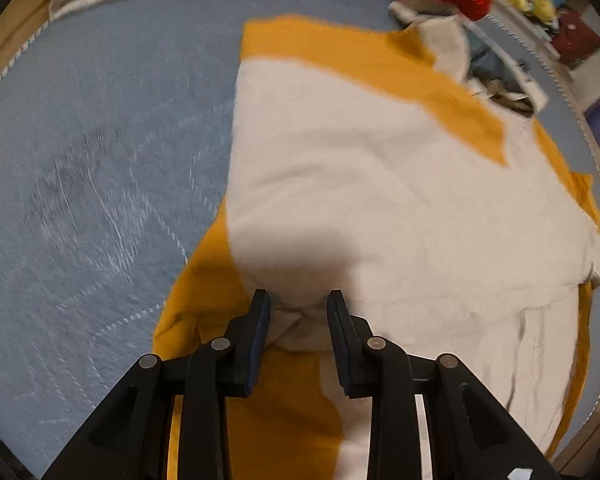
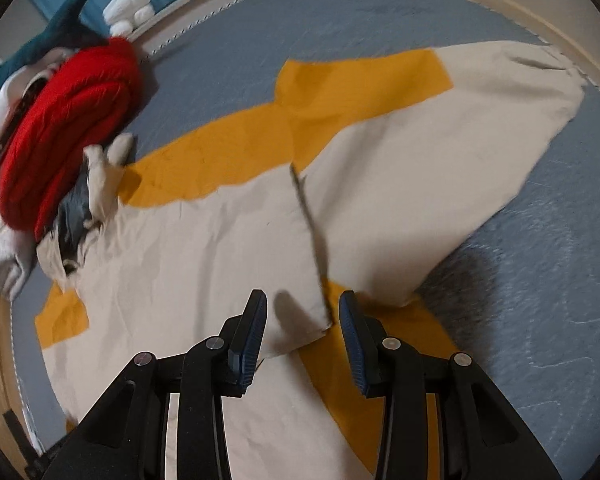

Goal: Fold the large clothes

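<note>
Folding a cream-and-mustard garment [image 1: 380, 184] on the blue quilted mattress [image 1: 100, 160], with roughly the first fold laid.

On my left, the left gripper [image 1: 298, 304] is clenched on a bunched hump of cream cloth. Rightward, a sleeve [image 2: 440, 152] lies folded across the body, its corner sitting loose between the right gripper [image 2: 303, 308] jaws, which stand parted and released. I judge more folds remain: the garment lies mostly spread, wrinkled, beside a red knit [image 2: 68, 128] pile.
</note>
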`<state>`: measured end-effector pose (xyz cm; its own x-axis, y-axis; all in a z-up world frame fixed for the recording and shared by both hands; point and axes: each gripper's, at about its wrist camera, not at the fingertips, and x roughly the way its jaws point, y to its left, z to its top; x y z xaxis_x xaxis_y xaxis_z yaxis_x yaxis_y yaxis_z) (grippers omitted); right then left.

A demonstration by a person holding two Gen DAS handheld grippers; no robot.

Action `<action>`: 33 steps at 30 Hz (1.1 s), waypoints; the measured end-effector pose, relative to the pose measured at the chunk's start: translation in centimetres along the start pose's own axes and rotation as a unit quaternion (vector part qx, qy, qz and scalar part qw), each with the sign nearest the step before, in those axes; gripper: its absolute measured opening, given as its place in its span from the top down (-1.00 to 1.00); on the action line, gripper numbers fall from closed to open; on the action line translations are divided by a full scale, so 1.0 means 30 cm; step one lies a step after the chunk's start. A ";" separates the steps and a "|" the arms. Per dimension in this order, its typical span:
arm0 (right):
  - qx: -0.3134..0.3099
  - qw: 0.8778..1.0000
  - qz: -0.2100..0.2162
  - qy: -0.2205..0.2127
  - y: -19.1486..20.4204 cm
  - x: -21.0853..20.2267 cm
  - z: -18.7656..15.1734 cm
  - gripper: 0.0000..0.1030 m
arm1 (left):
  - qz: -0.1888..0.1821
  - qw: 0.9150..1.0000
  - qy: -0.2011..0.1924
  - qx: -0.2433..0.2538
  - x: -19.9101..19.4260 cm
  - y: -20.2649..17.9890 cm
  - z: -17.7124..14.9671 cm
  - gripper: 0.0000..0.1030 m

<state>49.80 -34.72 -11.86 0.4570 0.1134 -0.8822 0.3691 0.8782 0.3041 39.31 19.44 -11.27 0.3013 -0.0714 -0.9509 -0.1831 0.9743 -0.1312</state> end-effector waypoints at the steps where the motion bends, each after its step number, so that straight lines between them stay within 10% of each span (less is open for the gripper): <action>1: 0.002 1.000 -0.001 -0.007 -0.002 -0.020 0.006 0.24 | -0.002 1.000 -0.010 0.006 -0.024 -0.015 0.000 0.47; 7: -0.050 0.997 0.008 -0.057 0.031 -0.160 0.031 0.24 | 0.022 0.999 0.039 0.004 0.085 -0.013 -0.048 0.36; 19: -0.045 0.993 -0.006 -0.105 -0.215 -0.309 0.104 0.24 | -0.024 0.992 -0.100 0.078 -0.265 -0.283 -0.092 0.27; 26: -0.019 0.986 -0.035 -0.160 -0.502 -0.411 0.208 0.24 | -0.021 0.969 -0.168 0.178 -0.306 -0.505 -0.142 0.27; 33: 0.032 0.978 -0.049 -0.199 -0.711 -0.465 0.288 0.24 | -0.063 0.969 -0.170 0.166 -0.325 -0.514 -0.120 0.27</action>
<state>42.56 -59.04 -2.92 0.6905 -0.1713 -0.7027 0.4715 0.8434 0.2576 35.82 4.34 -0.99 0.6032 -0.1749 -0.7782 0.1701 0.9814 -0.0888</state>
